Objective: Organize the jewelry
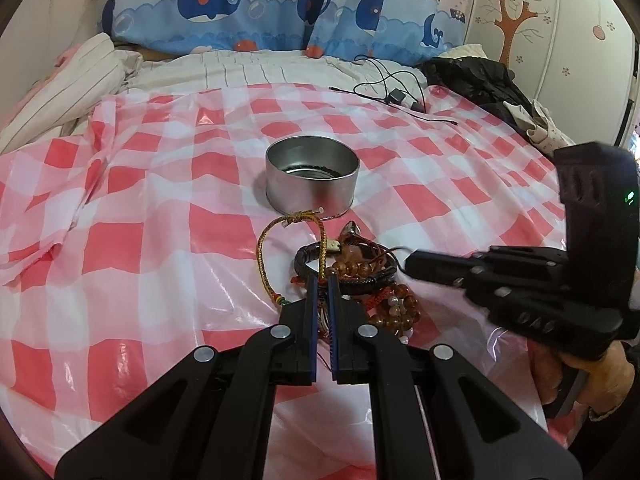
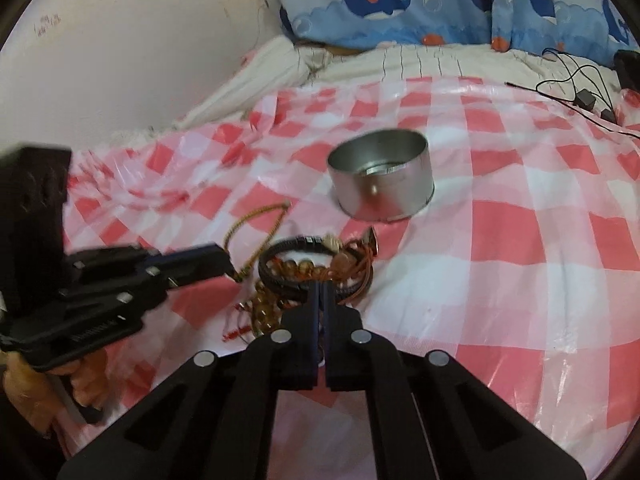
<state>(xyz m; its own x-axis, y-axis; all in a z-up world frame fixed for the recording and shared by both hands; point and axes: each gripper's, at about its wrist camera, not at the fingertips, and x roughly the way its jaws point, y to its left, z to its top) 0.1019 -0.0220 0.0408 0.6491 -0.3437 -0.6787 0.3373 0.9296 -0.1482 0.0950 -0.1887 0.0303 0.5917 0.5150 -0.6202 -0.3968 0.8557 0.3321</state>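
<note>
Bed covered w/ red-white checked sheet; whale-print pillows at the head, black cables near the far edge. Round metal tin sits upright on the sheet, open top, roughly mid-bed; something dark lies along its inner wall, can't tell what. Just in front of the tin, a jewelry pile: black leather band on top, amber bead bracelets under and beside it, red cord bits around. Gold braided cord loops out from the pile toward the tin, its far end nearly touching the tin base. Left gripper is low over the pile's near-left side, jaws almost together w/ thin cord strands between them; whether they actually pinch the cord, can't tell. Right gripper comes at the pile from the right side, tips at the black band, jaws nearly closed w/ only a narrow gap; grip on anything not clear, view blurred.
</note>
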